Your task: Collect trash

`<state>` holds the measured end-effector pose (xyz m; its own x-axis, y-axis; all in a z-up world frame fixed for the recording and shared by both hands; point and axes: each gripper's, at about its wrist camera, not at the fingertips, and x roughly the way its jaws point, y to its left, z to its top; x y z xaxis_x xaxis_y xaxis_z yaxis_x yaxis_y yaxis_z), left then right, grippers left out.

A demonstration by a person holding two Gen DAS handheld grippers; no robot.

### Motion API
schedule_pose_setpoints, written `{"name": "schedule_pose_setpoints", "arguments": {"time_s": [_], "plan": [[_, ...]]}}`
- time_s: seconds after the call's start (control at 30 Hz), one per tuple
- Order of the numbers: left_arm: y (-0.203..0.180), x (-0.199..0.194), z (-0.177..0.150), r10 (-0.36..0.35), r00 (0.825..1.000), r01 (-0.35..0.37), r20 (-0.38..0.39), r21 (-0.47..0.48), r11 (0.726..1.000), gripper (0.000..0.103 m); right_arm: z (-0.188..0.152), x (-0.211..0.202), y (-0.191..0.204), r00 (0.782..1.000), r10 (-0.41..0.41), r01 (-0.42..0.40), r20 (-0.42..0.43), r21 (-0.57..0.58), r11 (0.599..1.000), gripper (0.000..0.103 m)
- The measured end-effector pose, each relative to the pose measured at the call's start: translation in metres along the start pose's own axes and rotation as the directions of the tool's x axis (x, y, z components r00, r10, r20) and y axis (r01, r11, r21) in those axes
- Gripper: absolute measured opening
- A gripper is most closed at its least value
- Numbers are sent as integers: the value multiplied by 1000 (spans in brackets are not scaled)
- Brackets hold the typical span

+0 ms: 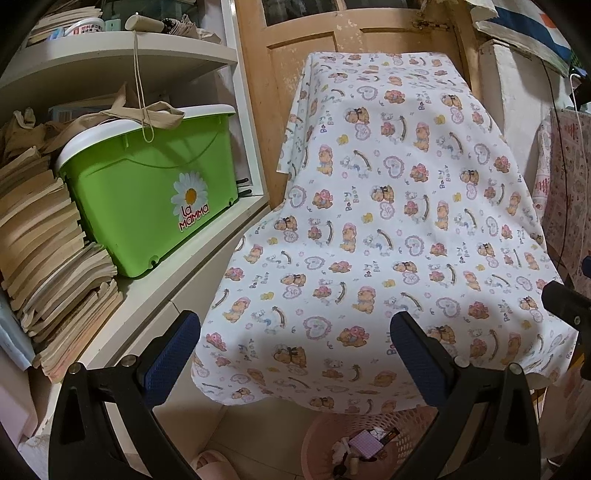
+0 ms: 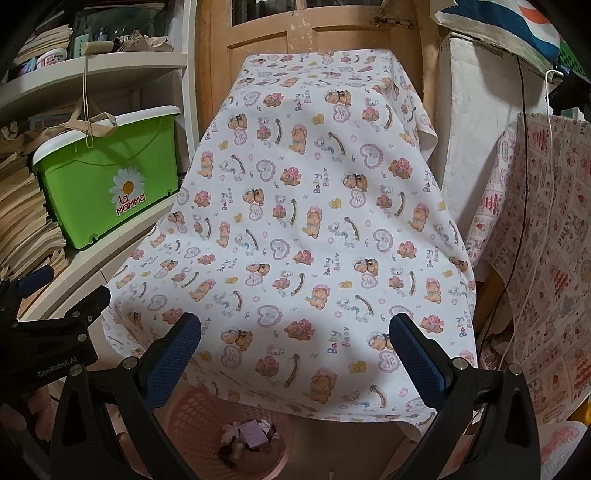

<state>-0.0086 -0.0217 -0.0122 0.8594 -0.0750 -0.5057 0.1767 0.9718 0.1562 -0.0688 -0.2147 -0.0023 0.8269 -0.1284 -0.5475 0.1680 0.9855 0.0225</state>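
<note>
Both grippers up over a cloth-covered table (image 1: 388, 206), nothing held. Left gripper (image 1: 295, 350): jaws wide, blue pads (image 1: 170, 354) apart, bear-print cloth showing between. Right gripper (image 2: 295, 350): same, jaws wide, empty.

No trash visible on the tabletop; cloth bare from near edge to far edge by the wooden door (image 2: 314, 29). Trash sits in the pink basket (image 2: 192, 410) on the floor, tucked under the table's near edge: crumpled paper, a checkered pink packet (image 2: 253, 434), a few dark bits. Likely end of collection, or a pause before checking for more; can't tell which.

Risks from here:
- Cloth overhang at the near edge hangs loose over the basket rim. Reaching down w/ jaws this wide could snag the hem and drag the whole cloth off.
- Basket half hidden under the overhang in both views, so aim for any drop is poor; light scraps could miss and land on the floor.
- 2 grippers close side by side; left one's body already in the right wrist view at bottom left. Swinging either sideways risks a knock.
- Green tub (image 1: 147, 192) and paper stacks (image 1: 40, 236) on the shelf at left, near the table's left edge: a wide swing could tip them.
</note>
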Motion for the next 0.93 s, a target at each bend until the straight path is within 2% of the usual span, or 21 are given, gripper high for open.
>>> {"name": "schedule_pose_setpoints", "arguments": {"time_s": [0.67, 0.93], "plan": [[-1, -3, 0, 14, 1000, -14, 12, 16, 1000, 102, -1, 0, 1, 1000, 2, -2, -1, 2, 1000, 103], [0, -1, 0, 2, 1000, -2, -8, 8, 1000, 102, -3, 0, 3, 1000, 7, -7, -15, 11, 1000, 103]]}}
